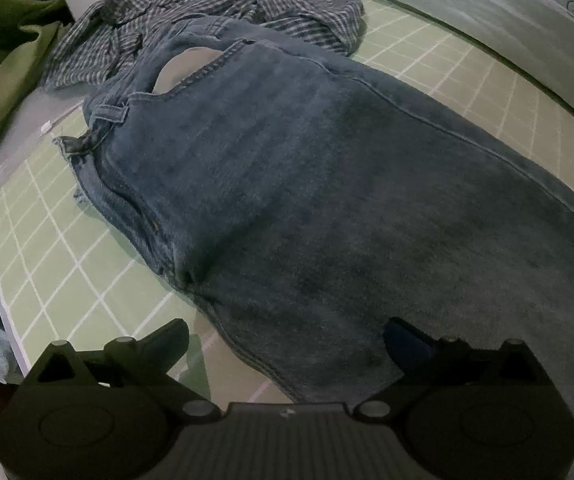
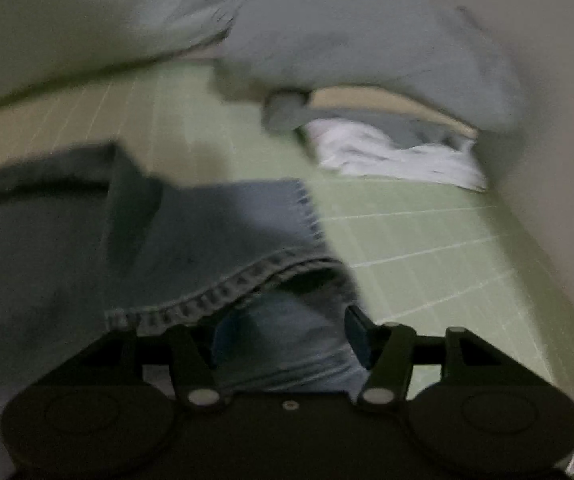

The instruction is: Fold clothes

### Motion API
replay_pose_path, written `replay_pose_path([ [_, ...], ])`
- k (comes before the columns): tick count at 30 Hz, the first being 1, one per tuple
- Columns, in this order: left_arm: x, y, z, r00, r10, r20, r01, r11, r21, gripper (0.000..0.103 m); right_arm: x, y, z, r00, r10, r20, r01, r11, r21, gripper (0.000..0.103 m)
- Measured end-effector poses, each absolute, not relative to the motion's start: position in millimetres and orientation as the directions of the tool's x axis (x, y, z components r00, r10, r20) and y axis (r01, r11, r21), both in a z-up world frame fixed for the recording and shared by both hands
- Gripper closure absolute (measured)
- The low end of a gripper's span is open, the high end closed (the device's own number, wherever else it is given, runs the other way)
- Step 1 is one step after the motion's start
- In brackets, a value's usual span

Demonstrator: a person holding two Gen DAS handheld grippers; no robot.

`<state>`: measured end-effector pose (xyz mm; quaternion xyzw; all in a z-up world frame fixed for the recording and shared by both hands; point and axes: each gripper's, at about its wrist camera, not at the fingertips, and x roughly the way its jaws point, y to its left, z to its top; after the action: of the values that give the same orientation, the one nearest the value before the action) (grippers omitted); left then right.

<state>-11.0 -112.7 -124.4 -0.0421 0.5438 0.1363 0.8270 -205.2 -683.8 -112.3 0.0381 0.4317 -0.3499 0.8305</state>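
Blue jeans [image 1: 307, 184] lie flat on a green grid mat [image 1: 59, 248], waistband at the far end. My left gripper [image 1: 287, 340] is open and hovers over the near part of the jeans, its fingers apart. In the blurred right wrist view, the jeans' leg hems [image 2: 223, 284] lie on the mat [image 2: 427, 248]. My right gripper [image 2: 283, 340] has its jaws apart with the hem end of the jeans between them; I cannot tell whether the pads touch the cloth.
A blue checked shirt [image 1: 191, 8] lies crumpled beyond the jeans' waistband. Green cloth [image 1: 3, 40] hangs at the left edge. In the right wrist view a grey garment [image 2: 367, 40] and a white one [image 2: 391, 152] lie at the mat's far side.
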Motion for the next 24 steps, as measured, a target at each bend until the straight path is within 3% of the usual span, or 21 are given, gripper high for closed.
replay_pose_path([
  [5,-7.9,-115.7,-123.6,0.374,0.189,-0.908,-0.246,0.964,0.099,0.000,-175.2,-709.5,-100.2,0.439,-0.542,-0.716,0.584,0.778,-0.231,0.043],
  [11,-9.1,-112.0,-124.3,0.379,0.173,-0.909,-0.260,0.963,0.074,0.000,-181.8,-783.7,-67.6,0.495,-0.541,-0.680,0.823,0.543,0.167,0.041],
  [21,-13.5,-108.7,-125.8,0.389,0.165,-0.906,-0.305,0.951,0.042,0.000,-216.9,-708.3,-99.0,0.400,-0.508,-0.763,0.711,0.697,-0.091,0.032],
  [24,-11.4,-110.4,-124.8,0.387,0.177,-0.905,-0.287,0.956,0.064,0.000,-221.4,-682.0,-104.6,0.447,-0.462,-0.766,0.683,0.729,-0.041,0.024],
])
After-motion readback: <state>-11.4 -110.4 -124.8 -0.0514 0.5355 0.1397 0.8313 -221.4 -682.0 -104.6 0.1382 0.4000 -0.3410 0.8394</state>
